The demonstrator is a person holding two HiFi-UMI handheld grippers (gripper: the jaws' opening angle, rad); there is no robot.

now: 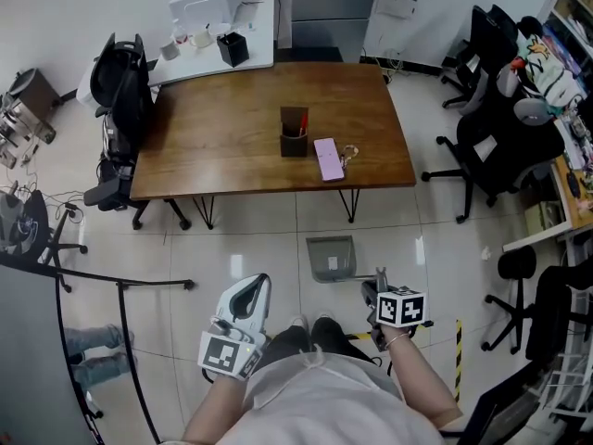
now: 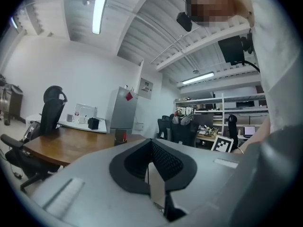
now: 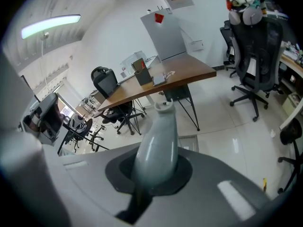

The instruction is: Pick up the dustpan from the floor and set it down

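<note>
Left gripper (image 1: 256, 284), lower left, fingers clenched together on nothing, idle and well apart from the work. Dustpan (image 1: 331, 256) sits at lower centre over the floor tiles, between the desk (image 1: 232, 128) and the person's feet; contact with the floor cannot be confirmed. Right gripper (image 1: 373, 291), lower right, has its fingers clamped on the grey handle (image 3: 158, 145), judged to be the dustpan's. Risk: the handle is smooth and tapered, so the off-centre pan weight may twist or slide it in the grip, or it may knock the desk legs (image 1: 350, 204).
</note>
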